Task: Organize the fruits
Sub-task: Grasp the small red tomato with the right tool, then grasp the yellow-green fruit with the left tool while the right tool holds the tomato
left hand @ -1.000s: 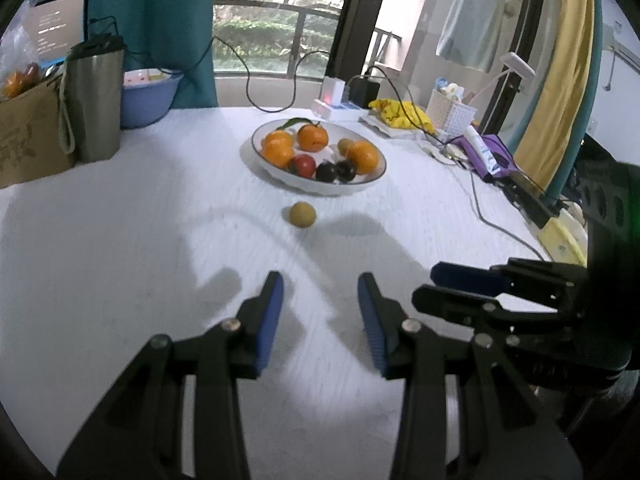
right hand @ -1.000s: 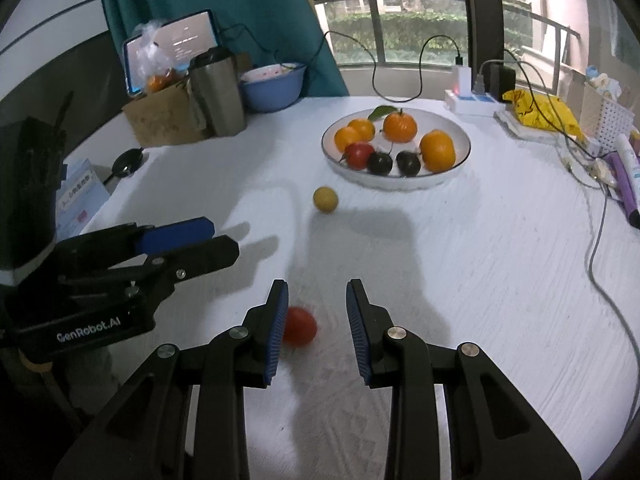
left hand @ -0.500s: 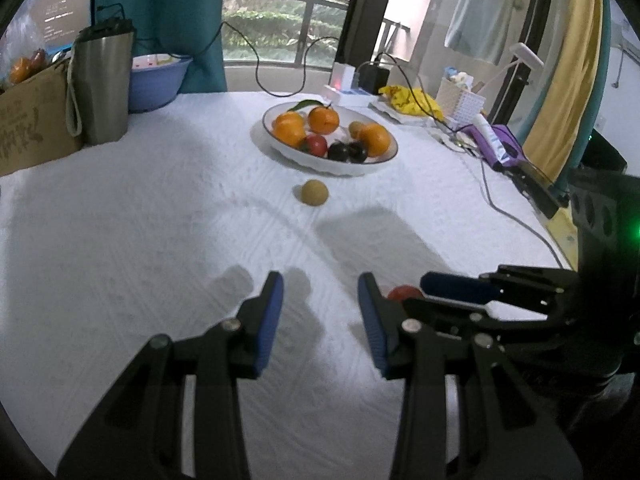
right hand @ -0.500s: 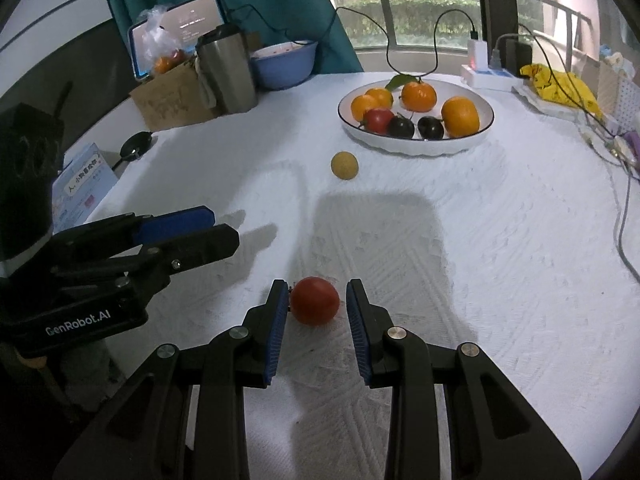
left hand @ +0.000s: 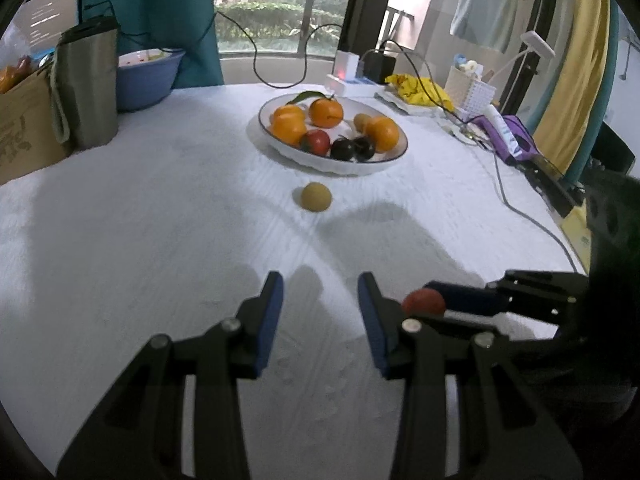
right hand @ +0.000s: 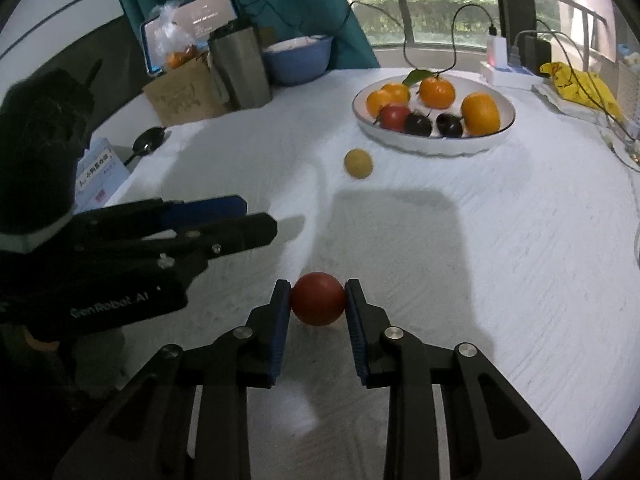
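Right gripper (right hand: 318, 300) pinches the red fruit (right hand: 318, 299) between both pads, low over the tablecloth (right hand: 500, 240). The plate (right hand: 496, 134) lies well ahead, slightly right (yellow fruit (right hand: 358, 163) sits en route). Left gripper (left hand: 320, 312) hangs spread, w/ nothing in it.
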`<state>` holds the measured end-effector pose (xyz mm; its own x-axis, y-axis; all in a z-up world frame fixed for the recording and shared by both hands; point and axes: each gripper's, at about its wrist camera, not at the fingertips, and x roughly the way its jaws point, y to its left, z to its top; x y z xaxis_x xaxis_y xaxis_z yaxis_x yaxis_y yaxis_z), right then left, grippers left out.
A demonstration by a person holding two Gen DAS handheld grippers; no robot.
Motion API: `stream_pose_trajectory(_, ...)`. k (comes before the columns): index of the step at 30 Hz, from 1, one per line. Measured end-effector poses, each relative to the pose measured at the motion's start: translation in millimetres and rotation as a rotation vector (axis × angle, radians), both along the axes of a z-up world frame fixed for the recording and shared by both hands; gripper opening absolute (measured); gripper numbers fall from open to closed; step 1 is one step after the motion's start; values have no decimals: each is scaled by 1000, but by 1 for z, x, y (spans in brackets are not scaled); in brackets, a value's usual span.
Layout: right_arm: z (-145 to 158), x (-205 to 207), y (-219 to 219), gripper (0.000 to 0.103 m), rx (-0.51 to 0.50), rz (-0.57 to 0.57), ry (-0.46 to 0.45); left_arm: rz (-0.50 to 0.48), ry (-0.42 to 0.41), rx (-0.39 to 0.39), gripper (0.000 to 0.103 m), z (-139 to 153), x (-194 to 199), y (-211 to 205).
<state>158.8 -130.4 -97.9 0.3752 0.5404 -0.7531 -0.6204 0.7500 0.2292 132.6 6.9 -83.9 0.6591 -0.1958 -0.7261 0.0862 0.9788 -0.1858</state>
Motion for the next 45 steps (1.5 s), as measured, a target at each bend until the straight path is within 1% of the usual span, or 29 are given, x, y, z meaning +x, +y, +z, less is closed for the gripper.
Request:
stream_pose_trajectory(6,6,20,-14,30,13,-33,-11,-7,9,11,40,0,19,-6)
stream_pose_trajectory(12,10,38,-27,30,20,-58,-16,6,29,40,40,-4,45,-13)
stream_pose_trajectory(22,11,69,-37,30,32,-80,-9,5,52,66,40,-11,78,-19)
stream_pose_trajectory(28,12,83,-41,30,40,-91,-14,-3,71,69,40,-15,94,-19)
stream_pose_trajectory(31,11,89,-42,30,40,-94,-12,-12,69,80,39,-17,98,-21)
stream_pose_trajectory(32,11,91,-42,30,40,-95,-11,-19,68,86,31,-18,99,-22)
stream_pose_trajectory(34,10,94,-42,30,40,-96,-10,-24,71,92,27,-19,100,-23)
stream_pose_trajectory(40,12,99,-43,30,35,-99,-15,-34,64,83,27,-16,101,-21)
stream_pose_trajectory(45,18,102,-42,30,31,-98,-31,-40,36,75,27,-5,99,-19)
